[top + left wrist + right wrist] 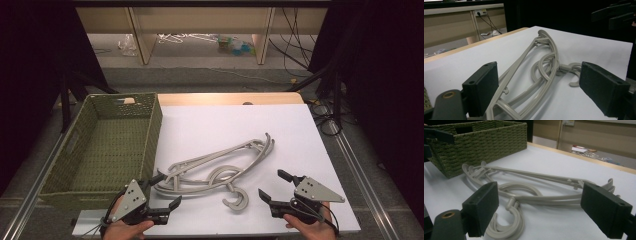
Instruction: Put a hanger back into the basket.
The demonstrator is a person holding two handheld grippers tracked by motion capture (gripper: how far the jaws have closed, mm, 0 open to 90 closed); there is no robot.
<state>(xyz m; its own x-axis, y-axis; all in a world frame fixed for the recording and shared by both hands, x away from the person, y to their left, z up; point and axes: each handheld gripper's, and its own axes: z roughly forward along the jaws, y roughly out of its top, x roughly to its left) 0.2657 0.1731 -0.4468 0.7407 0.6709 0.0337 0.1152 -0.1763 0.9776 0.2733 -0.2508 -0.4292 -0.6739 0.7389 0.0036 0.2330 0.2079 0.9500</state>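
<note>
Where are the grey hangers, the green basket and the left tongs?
grey hangers [215, 167], high view, on the curved bars.
green basket [152, 130], high view, on its right wall.
left tongs [167, 190], high view, midway between the fingertips.

Grey-beige hangers [215, 170], olive woven basket [152, 125] (checkered weave), white tabletop [300, 135]

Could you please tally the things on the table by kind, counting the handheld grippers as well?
Grey plastic hangers, stacked together: at least 2; the exact count cannot be told
Green woven basket: 1
Grippers, both open: 2, the left gripper and the right gripper
Total: at least 5
</note>
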